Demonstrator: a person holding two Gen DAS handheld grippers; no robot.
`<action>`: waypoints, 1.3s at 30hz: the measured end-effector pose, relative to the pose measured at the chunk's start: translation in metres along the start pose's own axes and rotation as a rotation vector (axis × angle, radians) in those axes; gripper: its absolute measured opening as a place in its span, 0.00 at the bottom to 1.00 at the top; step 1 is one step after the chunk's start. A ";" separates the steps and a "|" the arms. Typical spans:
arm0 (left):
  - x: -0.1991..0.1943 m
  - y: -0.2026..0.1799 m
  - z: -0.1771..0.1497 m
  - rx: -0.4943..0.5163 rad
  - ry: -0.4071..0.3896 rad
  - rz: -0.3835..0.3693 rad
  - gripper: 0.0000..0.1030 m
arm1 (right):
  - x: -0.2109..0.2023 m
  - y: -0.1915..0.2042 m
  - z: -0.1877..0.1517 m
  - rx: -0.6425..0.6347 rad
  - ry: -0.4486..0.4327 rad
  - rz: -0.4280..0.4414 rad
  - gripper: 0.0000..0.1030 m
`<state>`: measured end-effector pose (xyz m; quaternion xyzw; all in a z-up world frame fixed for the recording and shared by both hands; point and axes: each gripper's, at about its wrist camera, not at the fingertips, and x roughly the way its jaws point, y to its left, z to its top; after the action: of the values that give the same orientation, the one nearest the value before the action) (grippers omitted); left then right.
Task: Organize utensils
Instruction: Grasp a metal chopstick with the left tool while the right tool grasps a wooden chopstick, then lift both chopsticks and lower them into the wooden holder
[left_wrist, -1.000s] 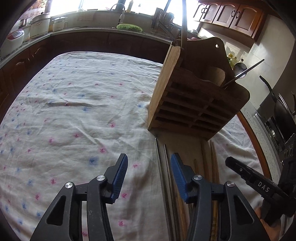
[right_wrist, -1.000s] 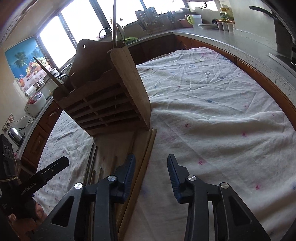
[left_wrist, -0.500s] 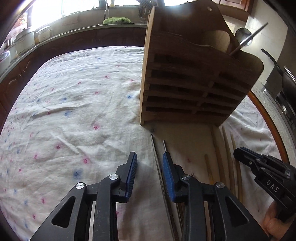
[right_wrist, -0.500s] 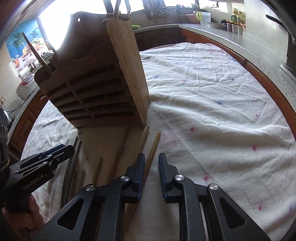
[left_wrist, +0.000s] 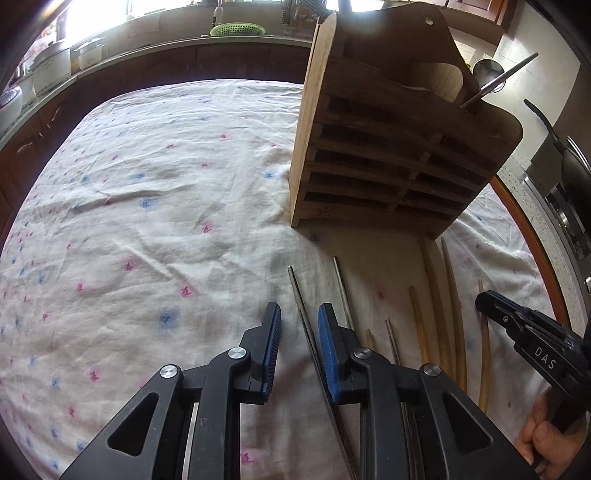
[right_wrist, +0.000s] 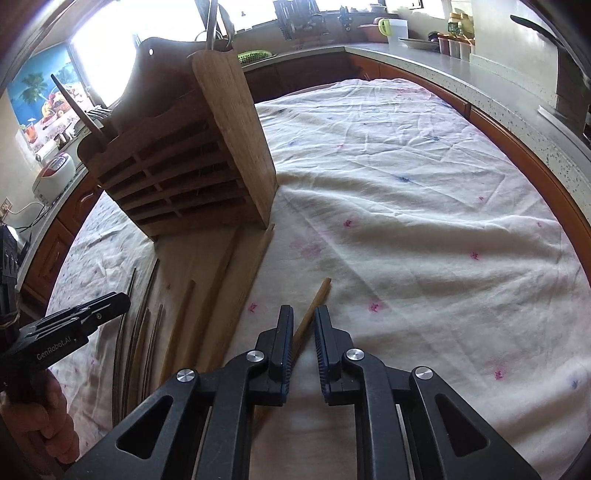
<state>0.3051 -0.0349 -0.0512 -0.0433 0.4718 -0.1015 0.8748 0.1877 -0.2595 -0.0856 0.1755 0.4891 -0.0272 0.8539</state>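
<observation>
Step in hand, by my reading: pick-up. Each gripper is taking one chopstick off the white flower-print tablecloth (left_wrist: 155, 206) for the slatted wooden utensil rack (left_wrist: 388, 158).

Left wrist view, left to right. Bare cloth on the left. Left gripper (left_wrist: 299, 350): jaws closing, a narrow gap remaining between the blue pads. A thin metal chopstick (left_wrist: 301, 299) runs through that gap, close against the right-hand pad; the left-hand pad looks clear of it, so not yet clamped. A second metal chopstick (left_wrist: 341, 288) lies just beside it, outside the jaws. Further right, several wooden chopsticks (left_wrist: 436, 295) lie roughly parallel on the cloth in front of the rack. The right gripper (left_wrist: 524, 332) shows at the far right edge.

Right wrist view, left to right. The metal sticks and the other gripper are at the left. The rack stands upright at upper left, one dark stick leaning out of its top. Right gripper (right_wrist: 303, 343): jaws drawn in around a light wooden chopstick (right_wrist: 314, 306), which lies slanted and apart from the others. Whether the pads actually bite on it I cannot tell.

Next move calls for: finishing both closures, confirming a single stick in each, then lifting without dragging the neighbours, tipping each stick end-down and feeding it into the rack's open top.
</observation>
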 end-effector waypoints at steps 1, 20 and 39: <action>0.000 -0.003 0.001 0.010 -0.004 0.010 0.20 | 0.002 0.002 0.002 -0.002 -0.006 -0.006 0.13; -0.094 0.009 -0.027 -0.024 -0.176 -0.119 0.03 | -0.067 0.014 0.001 0.009 -0.146 0.103 0.05; -0.233 0.026 -0.062 -0.024 -0.421 -0.201 0.03 | -0.199 0.032 0.025 -0.036 -0.440 0.197 0.05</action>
<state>0.1329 0.0427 0.1004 -0.1207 0.2737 -0.1710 0.9388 0.1119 -0.2631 0.1032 0.1971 0.2724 0.0276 0.9414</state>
